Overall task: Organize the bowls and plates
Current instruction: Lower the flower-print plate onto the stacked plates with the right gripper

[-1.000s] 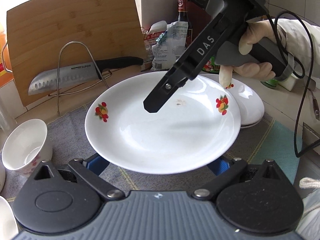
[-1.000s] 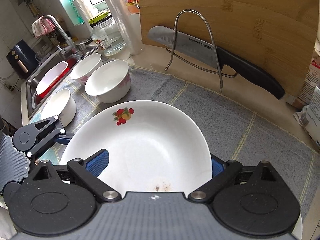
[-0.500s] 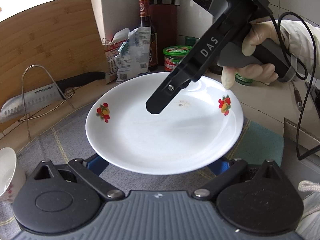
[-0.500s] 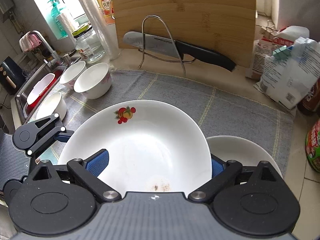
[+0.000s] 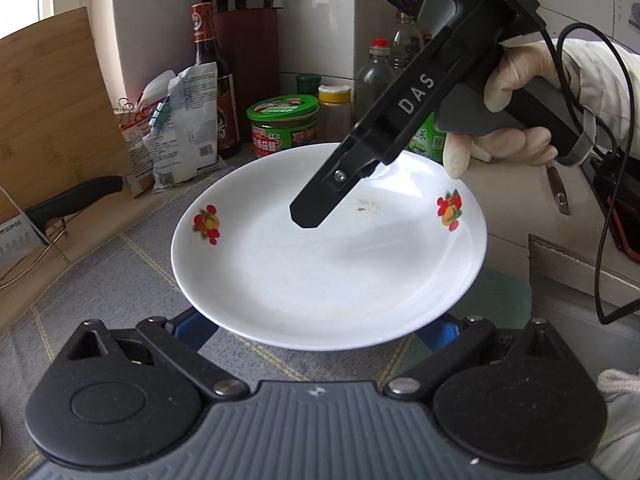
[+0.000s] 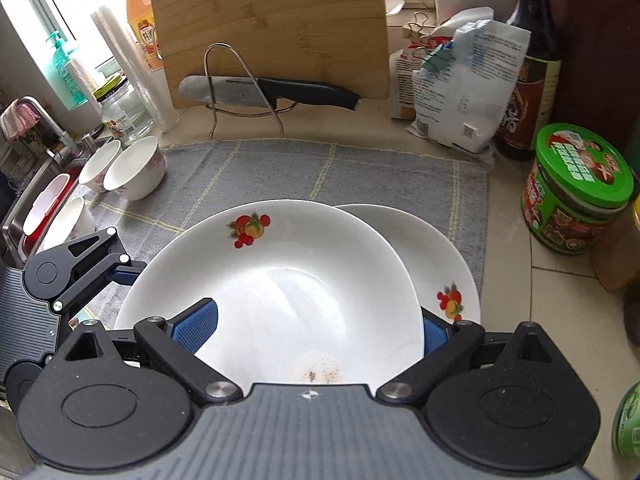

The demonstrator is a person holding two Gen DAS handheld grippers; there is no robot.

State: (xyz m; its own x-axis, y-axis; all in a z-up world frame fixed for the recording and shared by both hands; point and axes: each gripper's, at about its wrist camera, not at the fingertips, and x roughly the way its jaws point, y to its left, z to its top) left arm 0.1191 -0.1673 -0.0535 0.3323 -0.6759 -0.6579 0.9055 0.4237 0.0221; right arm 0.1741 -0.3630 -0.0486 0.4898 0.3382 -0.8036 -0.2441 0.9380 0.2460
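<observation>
At the far left of the right wrist view a sink [image 6: 24, 216] holds a red and white dish, and three bowls [image 6: 136, 168] stand close together on the left end of the grey cloth [image 6: 280, 168]. Behind them a knife [image 6: 272, 92] lies across a wire stand, in front of a wooden cutting board [image 6: 272, 20] leaning on the wall. In the middle, both tools carry one white plate [image 6: 296, 288] with fruit prints, raised off the cloth. The left gripper [image 5: 316, 330] is at its near rim in the left wrist view; its blue pads [image 5: 196, 328] sit wide apart beneath the plate, so I cannot tell whether it clamps the rim or only props it. The right gripper [image 6: 312, 330] is spread wide, one blue pad over the rim inside the plate and the other outside beneath it, not squeezing. Just right of the held plate and partly under it, a second plate [image 6: 436, 256] lies on the cloth. Further right stand a clipped white bag [image 6: 464, 80], a dark bottle [image 6: 532, 60] and a green-lidded jar [image 6: 576, 192].
</observation>
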